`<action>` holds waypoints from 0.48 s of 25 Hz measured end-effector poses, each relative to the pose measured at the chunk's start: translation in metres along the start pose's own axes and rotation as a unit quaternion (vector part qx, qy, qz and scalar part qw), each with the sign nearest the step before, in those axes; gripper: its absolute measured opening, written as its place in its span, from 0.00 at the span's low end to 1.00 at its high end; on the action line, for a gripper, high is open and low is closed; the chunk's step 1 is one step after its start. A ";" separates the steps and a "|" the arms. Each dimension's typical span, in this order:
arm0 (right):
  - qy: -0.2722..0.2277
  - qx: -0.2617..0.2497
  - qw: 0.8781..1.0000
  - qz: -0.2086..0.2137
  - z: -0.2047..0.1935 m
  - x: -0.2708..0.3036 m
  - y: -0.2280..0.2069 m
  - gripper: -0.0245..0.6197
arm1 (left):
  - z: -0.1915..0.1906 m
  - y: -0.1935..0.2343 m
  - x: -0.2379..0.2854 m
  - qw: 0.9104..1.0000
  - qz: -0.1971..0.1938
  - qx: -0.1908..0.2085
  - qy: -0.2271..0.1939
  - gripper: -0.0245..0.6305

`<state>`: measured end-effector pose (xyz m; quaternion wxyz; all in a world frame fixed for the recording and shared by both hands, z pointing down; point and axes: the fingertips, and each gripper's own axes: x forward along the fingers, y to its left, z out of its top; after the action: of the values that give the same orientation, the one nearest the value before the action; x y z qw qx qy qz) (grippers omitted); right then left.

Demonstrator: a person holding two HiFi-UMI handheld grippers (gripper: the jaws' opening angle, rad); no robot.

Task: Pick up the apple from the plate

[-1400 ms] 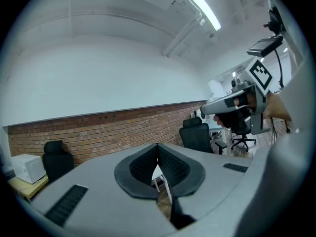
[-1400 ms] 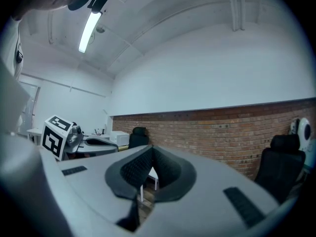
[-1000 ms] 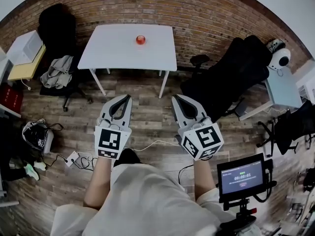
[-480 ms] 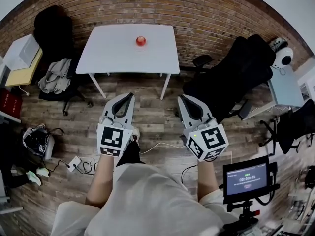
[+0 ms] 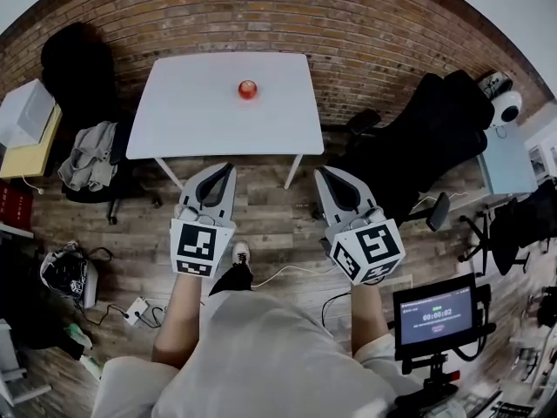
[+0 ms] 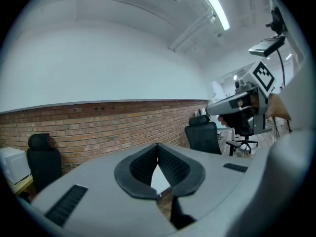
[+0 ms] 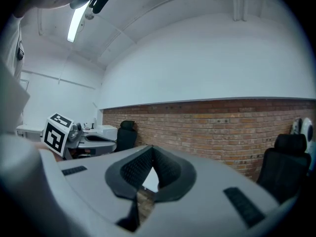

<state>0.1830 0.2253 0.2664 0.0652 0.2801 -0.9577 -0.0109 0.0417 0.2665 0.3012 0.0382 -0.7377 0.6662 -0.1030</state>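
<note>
Red on white: one apple (image 5: 248,89) sits on the single white desk (image 5: 200,116), toward its far edge near the brick wall (image 5: 365,24). The plate under it is too small for me to tell from the fruit, so I can only say the apple rests at that spot. I count two tools, held side by side over the wooden floor (image 5: 270,212) at the desk's near side, well apart from the apple. My left tool (image 5: 227,169) has its jaws pressed together with nothing between them. My right tool (image 5: 323,172) is closed the same way, also holding nothing. One black chair (image 5: 74,55) stands at the desk's left, another (image 5: 418,129) at its right. One small screen (image 5: 435,312) glows at my lower right.
</note>
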 end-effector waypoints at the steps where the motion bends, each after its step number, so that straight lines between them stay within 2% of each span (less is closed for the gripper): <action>1: 0.000 -0.001 1.000 -0.002 0.003 0.011 -0.003 0.04 | 0.000 0.008 0.007 1.000 -0.002 -0.001 -0.001 0.05; 12: 0.003 0.002 1.000 -0.023 0.019 0.097 -0.036 0.04 | -0.006 0.078 0.070 1.000 -0.011 -0.008 0.004 0.05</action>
<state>0.1183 0.1426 0.2568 0.0674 0.3024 -0.9508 -0.0095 -0.0290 0.1889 0.2991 0.0287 -0.7448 0.6590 -0.1013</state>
